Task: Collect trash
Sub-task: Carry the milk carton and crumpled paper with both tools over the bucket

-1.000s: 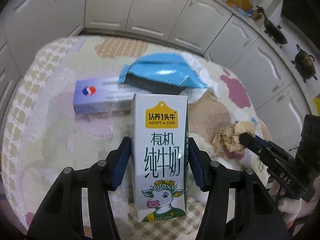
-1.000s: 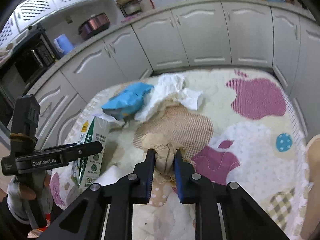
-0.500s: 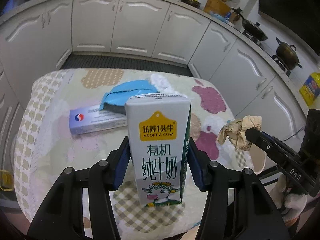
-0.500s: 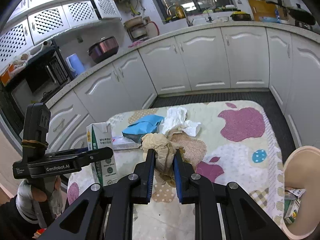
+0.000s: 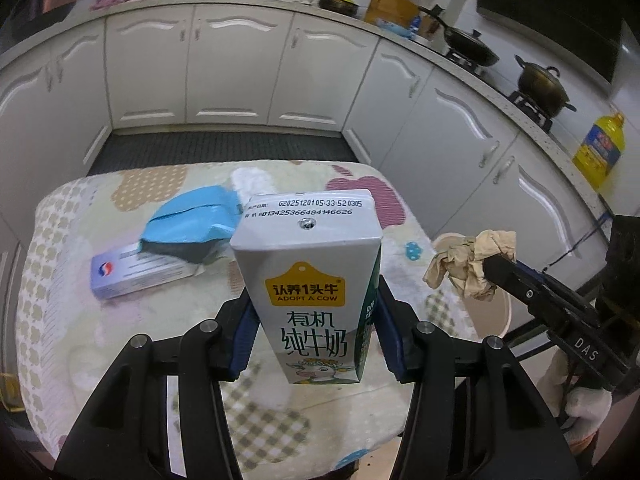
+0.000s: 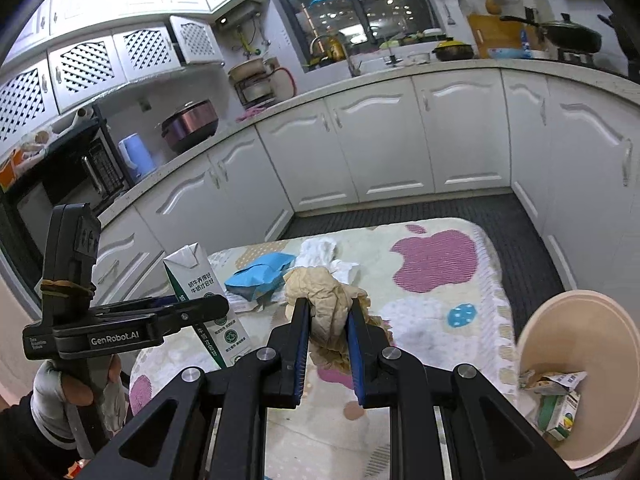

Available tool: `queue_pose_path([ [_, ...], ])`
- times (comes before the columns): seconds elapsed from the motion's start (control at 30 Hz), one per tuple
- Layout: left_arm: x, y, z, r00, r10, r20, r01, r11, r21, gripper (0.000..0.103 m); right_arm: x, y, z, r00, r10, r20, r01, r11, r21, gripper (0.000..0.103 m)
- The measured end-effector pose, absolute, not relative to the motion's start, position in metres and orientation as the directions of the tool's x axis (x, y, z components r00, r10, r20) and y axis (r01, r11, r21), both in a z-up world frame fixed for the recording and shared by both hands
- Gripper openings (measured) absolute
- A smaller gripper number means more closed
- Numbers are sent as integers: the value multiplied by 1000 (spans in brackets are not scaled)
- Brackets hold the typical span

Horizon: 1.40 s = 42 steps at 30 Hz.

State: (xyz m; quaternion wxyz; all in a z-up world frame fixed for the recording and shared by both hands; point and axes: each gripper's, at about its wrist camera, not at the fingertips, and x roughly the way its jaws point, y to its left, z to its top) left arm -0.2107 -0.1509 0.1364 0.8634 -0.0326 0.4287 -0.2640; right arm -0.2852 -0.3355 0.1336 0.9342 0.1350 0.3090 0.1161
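My left gripper [image 5: 312, 316] is shut on a white milk carton [image 5: 312, 280] and holds it upright, high above the patterned table [image 5: 120, 320]; the carton also shows in the right wrist view [image 6: 204, 296]. My right gripper [image 6: 328, 320] is shut on a crumpled brown paper wad [image 6: 328, 296], also lifted above the table, and the wad shows in the left wrist view [image 5: 468, 264]. A blue packet [image 5: 192, 224], a long pale box [image 5: 136, 272] and white tissue [image 6: 320, 252] lie on the table.
A beige waste bin [image 6: 576, 384] stands on the floor off the table's right end, with a carton and wrappers inside. White kitchen cabinets [image 6: 380, 140] ring the table. A dark floor mat [image 5: 224, 148] lies beyond it.
Both grippers have risen well above the table with their loads. The milk carton and the paper wad left the tabletop, and the bin came into the right wrist view.
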Motion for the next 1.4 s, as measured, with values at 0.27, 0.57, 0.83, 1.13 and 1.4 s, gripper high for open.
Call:
queue_pose_path([
  [0.27,-217,-193,142,461,-524,-716,496,822,-282,50,-301,-365,136,805,239,-544,-67,946,317,17],
  [0.57,-219,-249,145,405,-574,-712,574,765,-291,50,-322,-409,134,822,145,-551,40,950,309,17],
  [0.83,-216,-316,136,324,-606,-727,631,711,-311,50,-341,-460,126,819,40,-572,171,935,311,17],
  [1.13,-213,-387,118,260,-619,-741,672,667,-322,50,-357,-506,104,783,-48,-620,290,910,296,17],
  [1.4,-208,-428,97,214,-621,-754,681,648,-340,50,-358,-534,80,747,-72,-661,355,884,305,17],
])
